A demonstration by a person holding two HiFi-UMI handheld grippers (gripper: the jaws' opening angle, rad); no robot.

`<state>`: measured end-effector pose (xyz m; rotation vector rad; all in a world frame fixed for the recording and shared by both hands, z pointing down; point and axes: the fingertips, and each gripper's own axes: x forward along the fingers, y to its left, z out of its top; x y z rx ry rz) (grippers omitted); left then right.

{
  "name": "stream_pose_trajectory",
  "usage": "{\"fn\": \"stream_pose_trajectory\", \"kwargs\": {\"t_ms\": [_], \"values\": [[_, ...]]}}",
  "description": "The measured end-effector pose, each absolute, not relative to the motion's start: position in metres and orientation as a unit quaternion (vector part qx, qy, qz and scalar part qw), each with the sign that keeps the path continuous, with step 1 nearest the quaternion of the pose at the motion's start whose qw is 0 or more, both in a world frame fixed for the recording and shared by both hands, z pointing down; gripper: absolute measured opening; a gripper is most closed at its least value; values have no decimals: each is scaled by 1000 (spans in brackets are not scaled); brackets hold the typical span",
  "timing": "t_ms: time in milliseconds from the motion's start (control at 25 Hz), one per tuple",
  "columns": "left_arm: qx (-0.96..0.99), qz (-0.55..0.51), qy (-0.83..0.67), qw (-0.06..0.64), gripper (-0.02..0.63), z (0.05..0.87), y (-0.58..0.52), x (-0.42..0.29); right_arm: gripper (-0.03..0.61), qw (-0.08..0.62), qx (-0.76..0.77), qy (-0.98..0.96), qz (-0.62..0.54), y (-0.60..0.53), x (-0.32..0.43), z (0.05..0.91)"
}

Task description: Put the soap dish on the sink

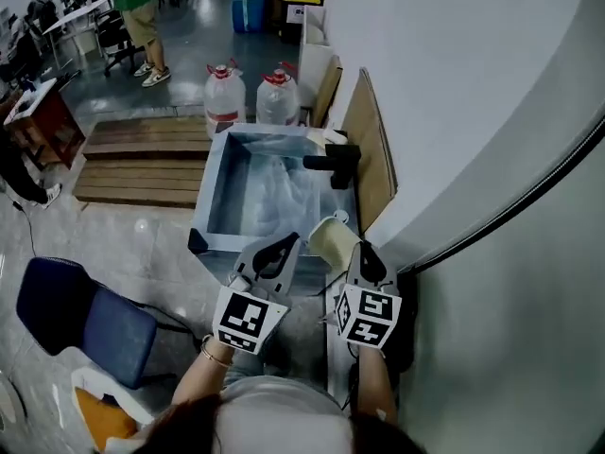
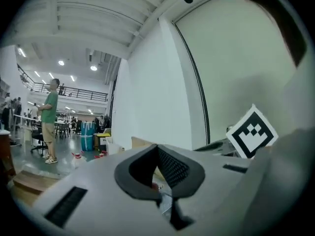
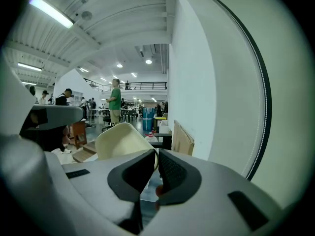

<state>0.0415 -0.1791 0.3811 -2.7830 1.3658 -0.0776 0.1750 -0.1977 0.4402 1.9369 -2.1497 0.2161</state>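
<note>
The cream soap dish (image 1: 333,241) hangs over the near right corner of the metal sink (image 1: 216,183), and my right gripper (image 1: 362,253) is shut on its edge. In the right gripper view the soap dish (image 3: 120,141) rises just left of the right gripper (image 3: 156,154), its rim pinched between the dark pads. My left gripper (image 1: 276,252) hovers above the sink's near rim, left of the dish. In its own view the left gripper (image 2: 157,149) is shut with nothing in it. A black faucet (image 1: 333,164) stands on the sink's right side.
A white wall runs close along the right, with a cardboard sheet (image 1: 373,149) leaning on it. Two water jugs (image 1: 224,93) stand behind the sink. A wooden pallet (image 1: 142,164) lies to the left, a blue chair (image 1: 80,315) at near left. A person in green (image 1: 140,17) stands far back.
</note>
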Motion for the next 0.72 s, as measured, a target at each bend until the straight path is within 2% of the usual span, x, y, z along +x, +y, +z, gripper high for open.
{"fn": "stream_pose_trajectory", "kwargs": {"t_ms": [720], "values": [[-917,-29,398,13,3,390,-255,58,43,210,650,-726,74,-269,182,502]]}}
